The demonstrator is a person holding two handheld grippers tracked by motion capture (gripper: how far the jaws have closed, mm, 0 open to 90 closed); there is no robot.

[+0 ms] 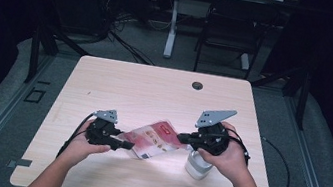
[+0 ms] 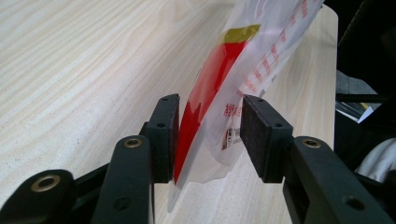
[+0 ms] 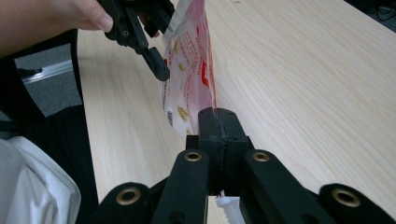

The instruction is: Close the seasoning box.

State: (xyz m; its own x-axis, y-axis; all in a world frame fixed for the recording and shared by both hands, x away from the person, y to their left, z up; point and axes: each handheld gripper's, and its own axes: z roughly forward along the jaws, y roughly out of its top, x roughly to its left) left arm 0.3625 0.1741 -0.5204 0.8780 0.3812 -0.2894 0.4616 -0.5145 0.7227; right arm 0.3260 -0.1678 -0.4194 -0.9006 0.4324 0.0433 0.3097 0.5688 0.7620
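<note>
A person's two hands each hold a black two-jaw gripper above a pale wooden table (image 1: 120, 86); stretched between them, lifted off the wood, is a red-and-white plastic packet (image 1: 154, 139).

Nearest, the right gripper (image 3: 218, 122) has its jaws pressed together on one edge of the packet (image 3: 189, 79), and this seems to be the sole firm hold; the left gripper (image 2: 209, 133) has its jaws standing apart with the packet's other end (image 2: 219, 98) hanging between them, the film lying against one pad (image 2: 164, 135) and clear of the other.

What could go wrong, as a judgement: with the left side loose, that end may sag or swing out of the gap, so a re-grip could miss or crease the thin film; a pull from the right might tear the pinched edge; the right hand sits just above a small white container (image 1: 197, 165), which a low move could knock over.

Hard to make out: the packet's printing is too blurred to read; the container is half covered by the hand; beyond the table, a chair (image 1: 230, 28) and floor cables fade into darkness.
</note>
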